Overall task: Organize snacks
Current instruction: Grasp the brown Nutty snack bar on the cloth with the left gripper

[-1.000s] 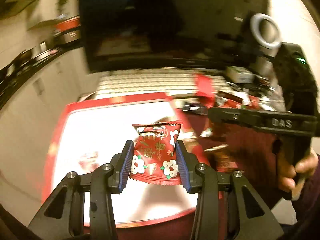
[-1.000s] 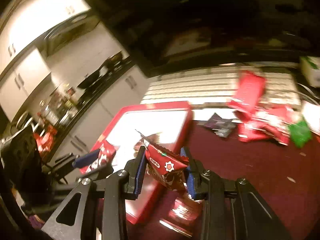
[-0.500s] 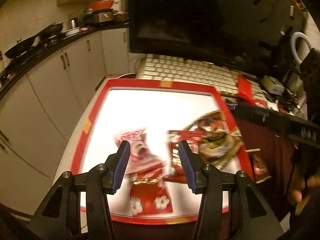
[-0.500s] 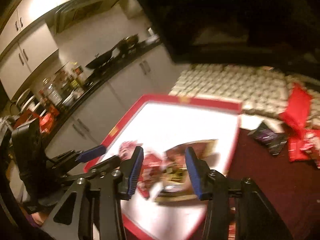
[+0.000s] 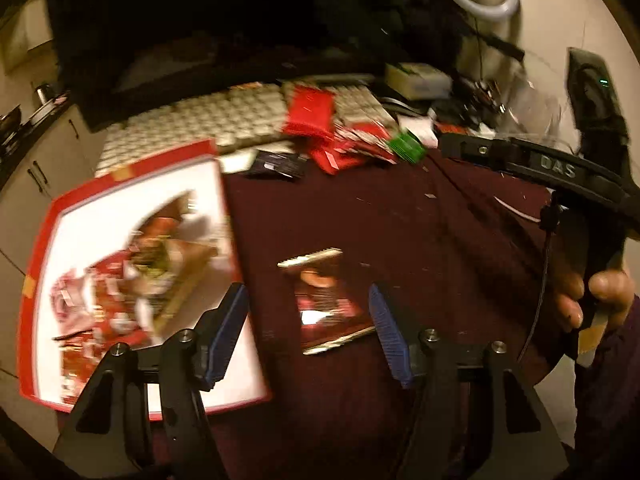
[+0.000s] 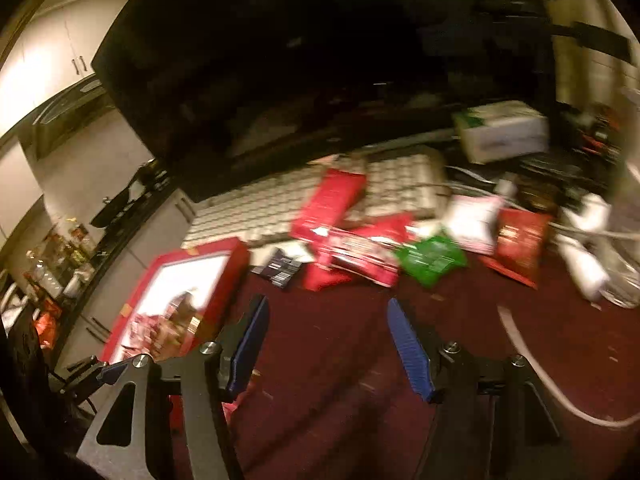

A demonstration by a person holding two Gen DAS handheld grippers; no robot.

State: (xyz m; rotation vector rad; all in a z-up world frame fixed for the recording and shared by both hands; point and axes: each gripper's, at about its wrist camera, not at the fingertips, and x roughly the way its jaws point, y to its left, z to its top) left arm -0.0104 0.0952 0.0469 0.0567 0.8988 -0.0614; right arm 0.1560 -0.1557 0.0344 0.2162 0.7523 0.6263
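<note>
A red-rimmed white tray (image 5: 44,240) at the left holds several red snack packets (image 5: 120,292). My left gripper (image 5: 310,320) hangs over the maroon cloth just right of the tray, its jaws opening. A dark red packet (image 5: 328,300) lies flat on the cloth between its fingers, not pressed. My right gripper (image 6: 330,344) is empty above bare cloth, its jaws opening too. Ahead of it lies a pile of packets: red ones (image 6: 336,208), a green one (image 6: 430,258), a dark one (image 6: 280,268). A hand (image 5: 592,296) holds the right gripper's handle (image 5: 556,168).
A white keyboard (image 6: 248,212) lies behind the pile under a dark monitor (image 6: 280,80). A white box (image 6: 504,132), cables and a white cord (image 6: 532,372) crowd the right side. Kitchen cabinets (image 5: 36,168) stand beyond the tray.
Both grippers let go of their red packets, which now lie in the tray. Both swung right, off the tray and over the maroon cloth, with their jaws wider apart.
</note>
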